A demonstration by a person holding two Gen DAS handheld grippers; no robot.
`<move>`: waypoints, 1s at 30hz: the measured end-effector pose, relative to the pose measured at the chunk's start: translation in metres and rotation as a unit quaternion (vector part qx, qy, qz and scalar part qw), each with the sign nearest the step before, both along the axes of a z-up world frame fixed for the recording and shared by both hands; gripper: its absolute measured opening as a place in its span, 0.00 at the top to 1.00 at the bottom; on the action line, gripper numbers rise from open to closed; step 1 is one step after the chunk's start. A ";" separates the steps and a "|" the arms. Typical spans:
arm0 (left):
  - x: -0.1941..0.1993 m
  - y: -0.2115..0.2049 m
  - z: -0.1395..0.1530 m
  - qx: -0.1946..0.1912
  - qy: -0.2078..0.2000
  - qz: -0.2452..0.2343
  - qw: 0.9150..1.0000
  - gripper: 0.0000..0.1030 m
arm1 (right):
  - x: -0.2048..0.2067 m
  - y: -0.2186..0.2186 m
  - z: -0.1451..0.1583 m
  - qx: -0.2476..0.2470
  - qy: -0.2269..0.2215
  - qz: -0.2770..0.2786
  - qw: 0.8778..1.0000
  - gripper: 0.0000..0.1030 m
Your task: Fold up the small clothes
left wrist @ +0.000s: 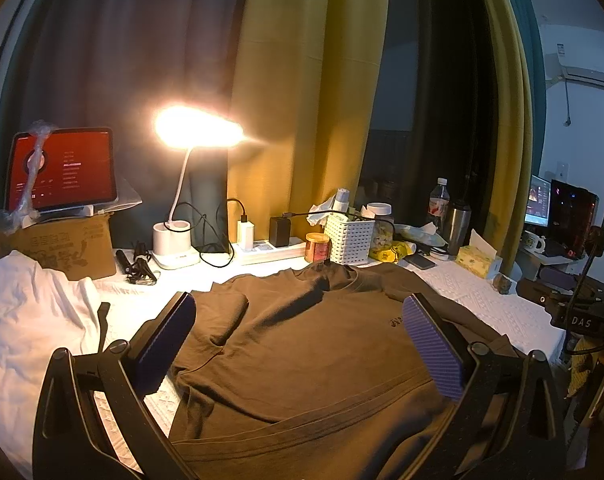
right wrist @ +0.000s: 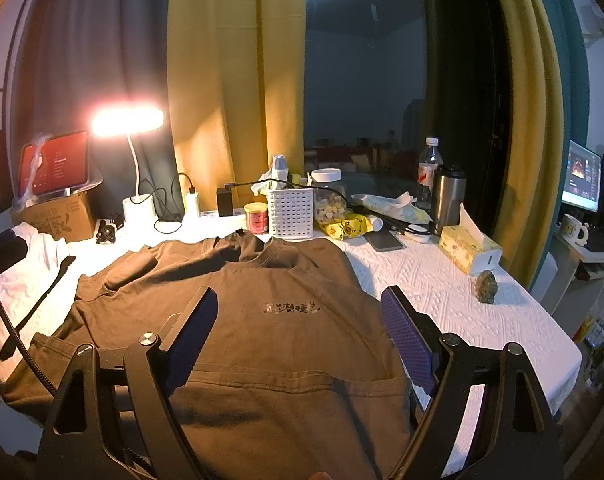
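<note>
While a desk lamp [left wrist: 198, 128] glows beyond them, the left gripper [left wrist: 302, 320] and right gripper [right wrist: 298, 312] hover with jaws spread wide, empty, above a brown T-shirt [right wrist: 262, 340] lying face-up beneath both on the white-covered table [right wrist: 461, 304].

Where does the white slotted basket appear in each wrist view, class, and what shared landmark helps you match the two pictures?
Left wrist view: the white slotted basket stands right of centre, at the table's far edge, beyond the brown shirt collar.
Right wrist view: the basket sits near the centre, again just beyond the collar.
Shared landmark: the lit desk lamp, left of the basket in both.
</note>
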State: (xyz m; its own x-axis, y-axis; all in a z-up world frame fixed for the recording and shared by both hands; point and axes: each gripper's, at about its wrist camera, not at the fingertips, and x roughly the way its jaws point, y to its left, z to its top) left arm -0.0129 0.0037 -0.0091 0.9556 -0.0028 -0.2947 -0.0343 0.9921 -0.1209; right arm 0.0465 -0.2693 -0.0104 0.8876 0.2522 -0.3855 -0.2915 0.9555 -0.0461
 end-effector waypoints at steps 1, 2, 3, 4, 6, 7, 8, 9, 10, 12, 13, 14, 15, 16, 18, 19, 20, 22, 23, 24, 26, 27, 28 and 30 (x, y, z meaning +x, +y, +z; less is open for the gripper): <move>0.000 0.000 0.000 0.000 0.000 0.000 1.000 0.01 | 0.000 0.000 0.000 0.000 0.000 0.000 1.000 0.16; 0.000 0.000 0.000 0.000 0.000 0.000 1.000 0.01 | 0.000 0.000 0.000 0.000 0.001 0.000 1.000 0.16; 0.000 0.000 0.000 0.000 0.000 0.000 1.000 0.01 | 0.000 0.000 0.000 0.000 0.000 0.000 1.000 0.16; 0.000 0.000 0.000 0.000 0.000 0.000 1.000 0.01 | 0.000 0.000 -0.001 0.000 0.000 0.000 1.000 0.16; -0.001 0.000 0.000 0.000 0.000 -0.001 1.000 0.01 | 0.001 0.000 0.000 0.000 0.000 0.000 1.000 0.16; 0.000 0.001 0.000 0.000 0.000 0.000 1.000 0.01 | 0.001 0.000 -0.001 0.000 0.000 0.000 1.000 0.16; 0.000 0.000 0.000 0.000 0.000 0.000 1.000 0.01 | 0.001 0.000 -0.001 0.000 0.000 0.000 1.000 0.16; 0.000 0.000 0.000 0.000 0.000 0.000 1.000 0.01 | 0.001 0.000 -0.001 0.000 0.000 0.000 1.000 0.16; 0.000 0.001 0.000 0.000 0.000 0.000 1.000 0.01 | 0.000 0.000 -0.001 0.000 0.001 0.000 1.000 0.16; 0.000 0.000 0.000 0.000 0.000 0.000 1.000 0.01 | 0.001 0.000 -0.001 0.000 0.000 0.000 1.000 0.16; 0.000 0.001 0.000 0.000 0.000 0.000 1.000 0.01 | 0.001 0.000 -0.001 0.000 0.000 0.000 1.000 0.16; 0.000 0.001 0.001 0.000 0.000 -0.001 1.000 0.01 | 0.001 0.000 -0.001 0.000 0.000 0.000 1.000 0.16; 0.000 0.001 0.000 -0.001 0.000 -0.001 1.000 0.01 | 0.001 0.000 -0.001 0.000 0.000 0.001 1.000 0.16; 0.000 0.001 0.001 -0.001 -0.001 -0.001 1.000 0.01 | 0.001 0.001 -0.001 0.000 0.000 0.001 1.000 0.16; 0.000 0.001 0.001 -0.001 -0.001 -0.002 1.000 0.01 | 0.001 0.001 -0.001 0.000 0.000 0.001 1.000 0.16; 0.000 0.002 0.001 -0.002 -0.001 -0.002 1.000 0.01 | 0.001 0.001 -0.001 0.000 0.000 0.001 1.000 0.16; 0.000 0.002 0.002 -0.002 -0.001 -0.002 1.000 0.01 | 0.002 0.001 -0.001 -0.001 0.001 0.001 1.000 0.16; 0.000 0.002 0.002 -0.001 -0.001 -0.002 1.000 0.01 | 0.002 0.001 -0.001 -0.001 0.002 0.001 1.000 0.16; 0.001 0.001 0.002 -0.001 -0.001 -0.002 1.000 0.01 | 0.002 0.001 -0.001 -0.001 0.001 0.001 1.000 0.16; 0.001 0.002 0.002 -0.002 -0.001 -0.002 1.000 0.01 | 0.003 0.001 -0.001 -0.001 0.001 0.001 1.000 0.16; 0.001 0.002 0.002 -0.002 -0.001 -0.002 1.000 0.01 | 0.003 0.002 0.000 -0.001 0.002 0.002 1.000 0.16; 0.001 0.002 0.002 -0.002 -0.001 -0.002 1.000 0.01 | 0.003 0.002 0.000 -0.002 0.002 0.002 1.000 0.16; 0.000 0.002 0.002 -0.002 -0.001 -0.002 1.000 0.01 | 0.003 0.002 0.000 -0.002 0.002 0.002 1.000 0.16; 0.001 0.001 0.001 -0.002 0.001 -0.003 1.000 0.01 | 0.003 0.002 0.000 -0.002 0.002 0.001 1.000 0.16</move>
